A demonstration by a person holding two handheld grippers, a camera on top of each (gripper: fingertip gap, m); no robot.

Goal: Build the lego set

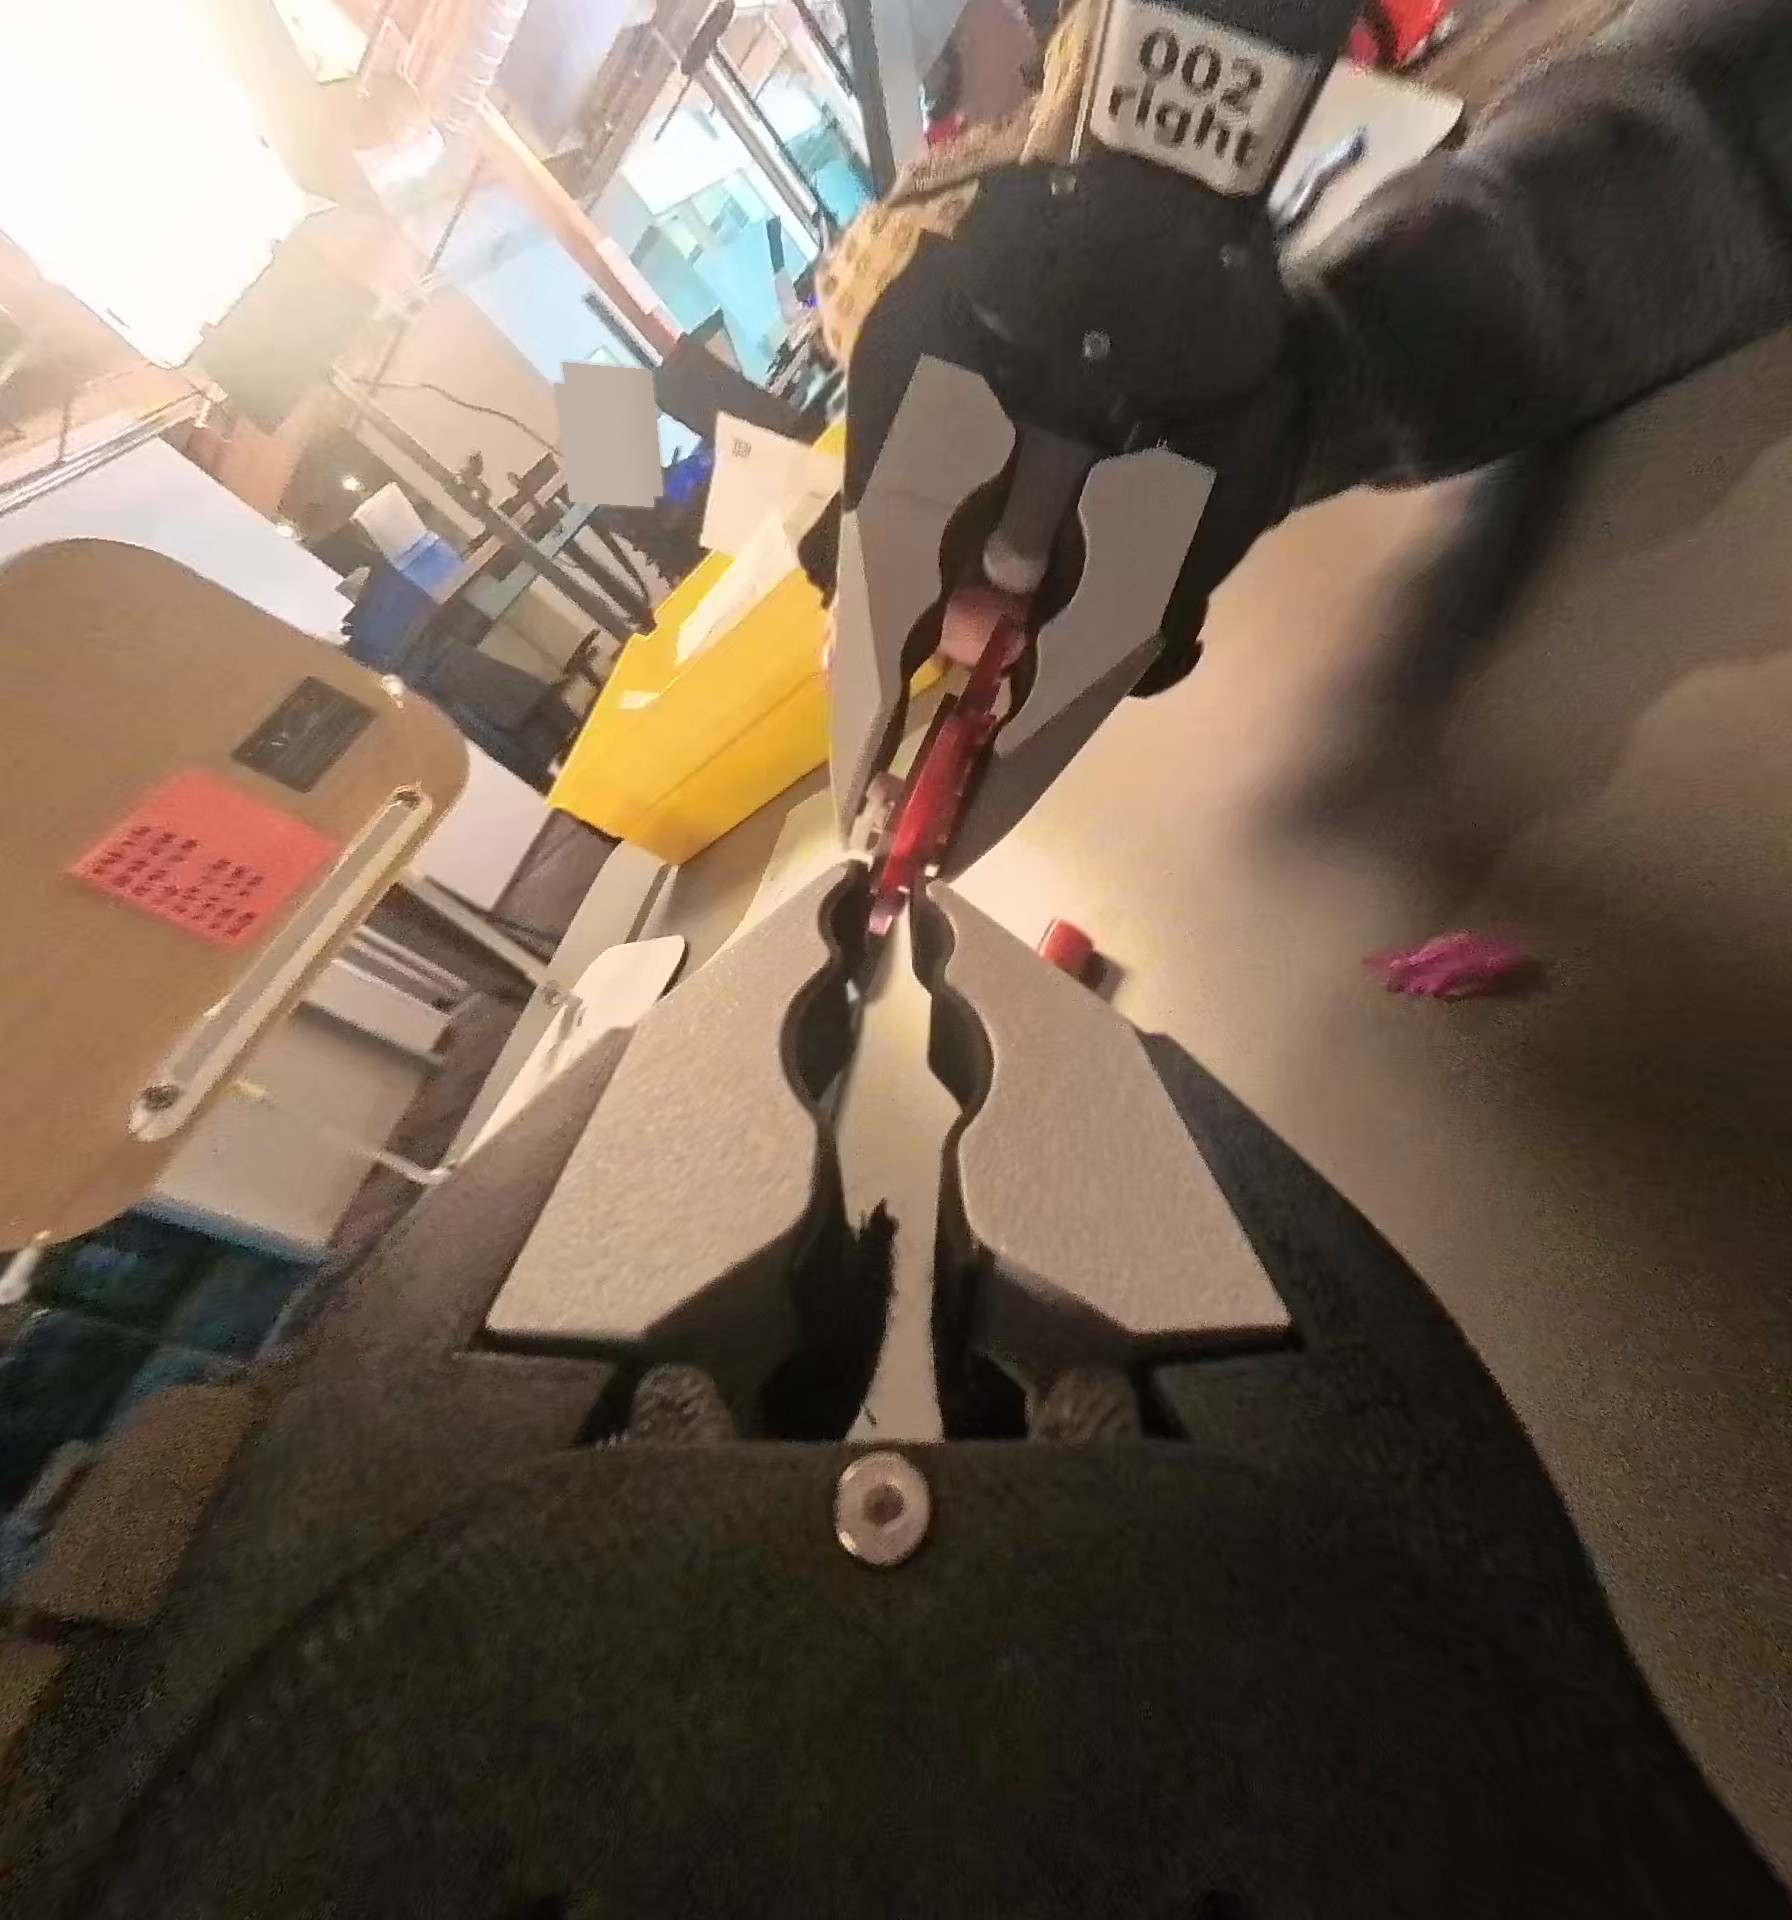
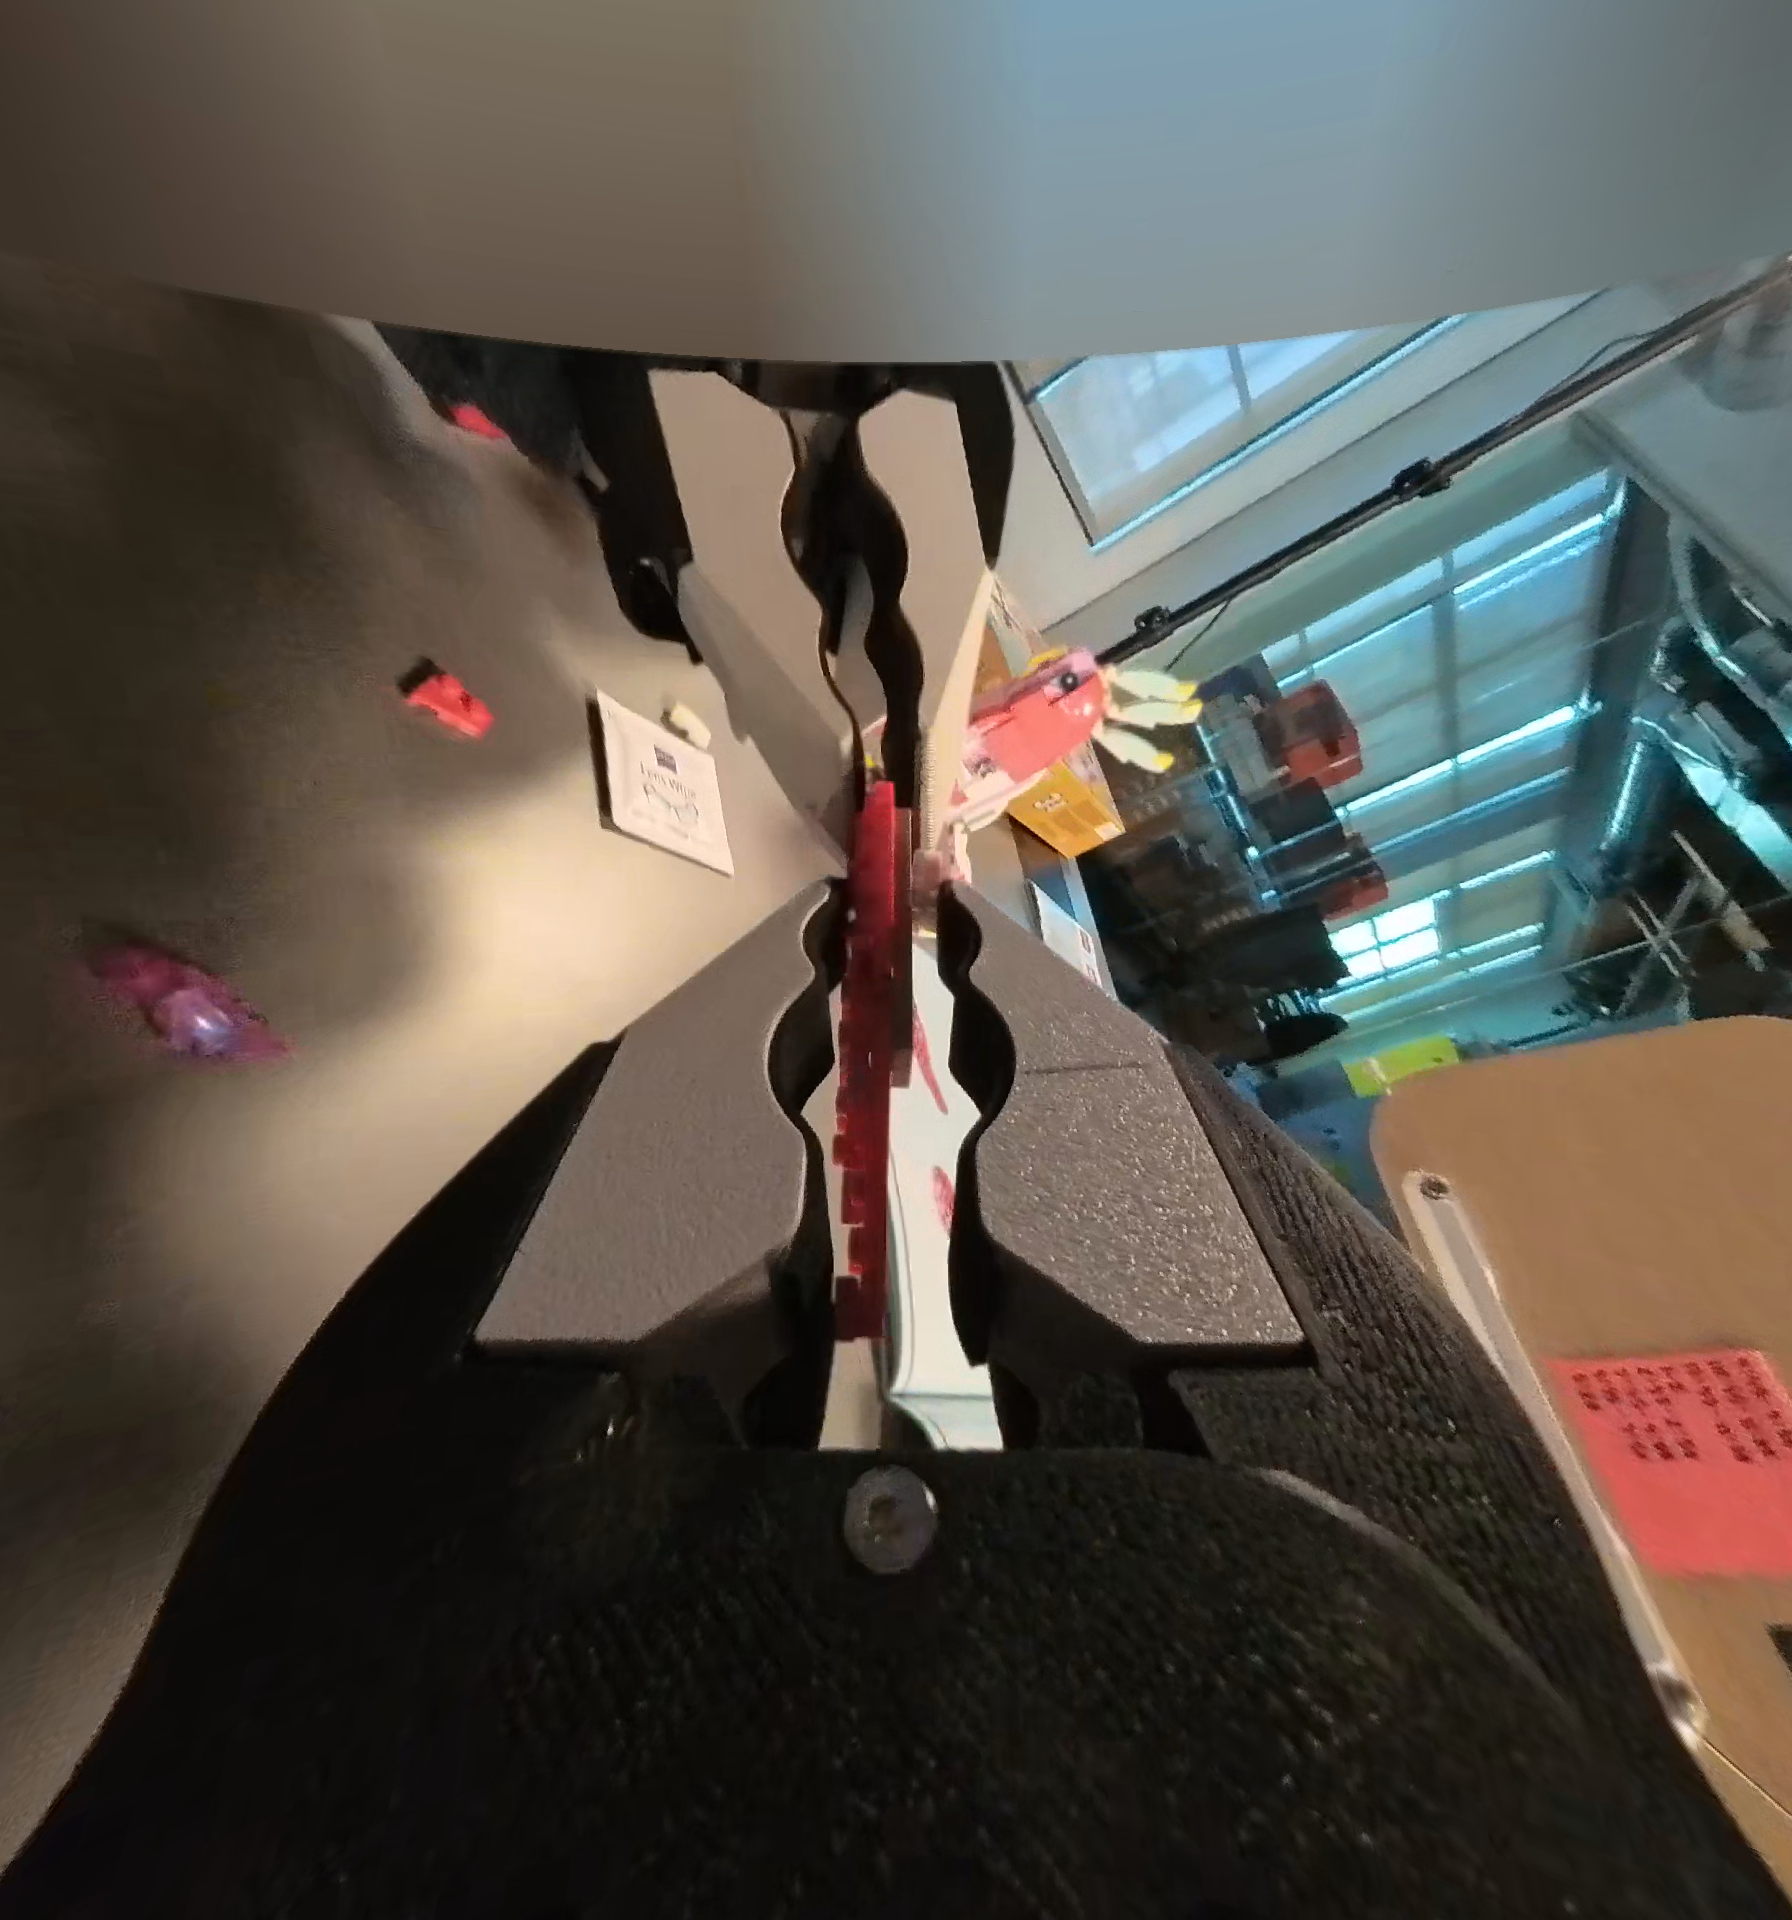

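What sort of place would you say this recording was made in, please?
Probably a workshop or lab inside an industrial-style building. Large windows and dark stacked storage cases fill the background, a yellow bin stands at the edge of the grey table, and small toy brick pieces lie scattered on it.

My own tongs hide most of the red studded plate (image 2: 868, 1039): only its edge shows, so I cannot tell its shape. In my left view its tip (image 1: 887, 914) sinks between my tongs, and contact there is unclear. The magenta piece (image 1: 1448, 964) on the desk (image 1: 1494, 727) is smeared by blur. A grey patch (image 2: 871, 156) covers the right view's top.
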